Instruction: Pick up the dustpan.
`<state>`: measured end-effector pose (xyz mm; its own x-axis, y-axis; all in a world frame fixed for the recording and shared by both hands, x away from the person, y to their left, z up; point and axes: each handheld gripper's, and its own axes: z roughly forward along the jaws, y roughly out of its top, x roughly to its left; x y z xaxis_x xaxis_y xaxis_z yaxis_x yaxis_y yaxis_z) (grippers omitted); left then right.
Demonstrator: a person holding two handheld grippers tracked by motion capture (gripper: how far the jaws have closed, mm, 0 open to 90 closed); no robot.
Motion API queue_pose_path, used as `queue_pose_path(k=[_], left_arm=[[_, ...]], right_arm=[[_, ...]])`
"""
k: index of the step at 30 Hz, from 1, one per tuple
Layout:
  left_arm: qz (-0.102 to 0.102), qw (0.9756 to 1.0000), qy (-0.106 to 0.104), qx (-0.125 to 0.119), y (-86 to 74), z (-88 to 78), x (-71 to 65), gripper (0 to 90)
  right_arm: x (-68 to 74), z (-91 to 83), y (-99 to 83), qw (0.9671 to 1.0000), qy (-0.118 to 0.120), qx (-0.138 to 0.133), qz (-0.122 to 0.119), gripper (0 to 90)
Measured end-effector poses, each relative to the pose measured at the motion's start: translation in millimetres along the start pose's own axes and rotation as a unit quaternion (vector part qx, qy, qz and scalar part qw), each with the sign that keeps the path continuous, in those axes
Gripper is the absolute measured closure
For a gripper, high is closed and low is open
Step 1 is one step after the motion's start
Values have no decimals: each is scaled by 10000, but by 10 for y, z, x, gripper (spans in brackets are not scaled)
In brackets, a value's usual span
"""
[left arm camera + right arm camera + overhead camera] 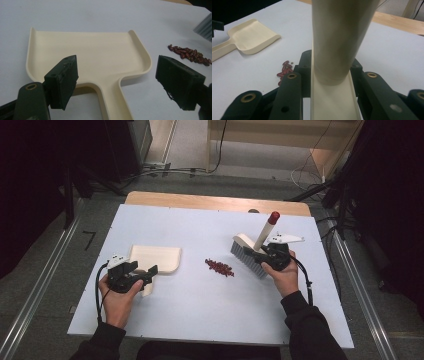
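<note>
two grippers work over the white table point(200, 320), one in each of the person's hands. at the left of the high view the left gripper point(150, 272) sits low over the near left part of the table, its jaws spread wide on either side of the handle of the cream dustpan point(156, 258). in the left gripper view the pads stand clear of that handle, with the handle running up between them and nothing pressing on it. the dustpan point(95, 57) lies flat on the table, its open scoop end pointing away from the gripper and its raised rim running round the back and sides. to the right of the pan, well apart from it, a small heap of dark red beans point(219, 267) lies near the middle of the table; the left gripper view shows the beans point(190, 53) just beyond the right pad. further right, the brush point(248, 255) rests with its grey bristles down on the table just beside the beans, its cream handle tilting up and away to a red tip. the right gripper point(265, 254) is clamped on the brush at the base of that handle; in the right gripper view the jaws press against the cream brush point(337, 50) from both sides, with the beans point(284, 71) and the dustpan point(252, 36) beyond at the left.
</note>
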<state>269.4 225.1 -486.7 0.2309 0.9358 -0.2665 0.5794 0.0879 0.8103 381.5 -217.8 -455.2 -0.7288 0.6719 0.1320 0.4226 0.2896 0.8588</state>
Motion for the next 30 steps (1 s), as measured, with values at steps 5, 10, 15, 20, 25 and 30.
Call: queue_pose_path(k=[5, 10, 15, 20, 25, 30], left_arm=[[25, 10000, 96, -11, -26, -38, -36, 188], [73, 9995, 290, -43, -63, -89, -69, 168], [126, 9991, 398, 81, -117, -112, -101, 149], [168, 9985, 497, 151, -163, -125, -125, 139], [230, 9977, 571, 284, -205, -87, -140, 139], [313, 9968, 639, 370, -230, -42, -147, 141]], right_arm=[[-17, -23, -35, 9999, -126, 45, 43, 642], [-10, -54, -45, 9999, -153, 6, 71, 642], [-1, -84, -65, 9997, -218, 29, 43, 642], [-1, -112, -85, 9994, -348, 43, 22, 642], [-14, -115, -95, 9990, -432, 70, 41, 642], [-20, -103, -100, 9986, -508, 110, 24, 642]])
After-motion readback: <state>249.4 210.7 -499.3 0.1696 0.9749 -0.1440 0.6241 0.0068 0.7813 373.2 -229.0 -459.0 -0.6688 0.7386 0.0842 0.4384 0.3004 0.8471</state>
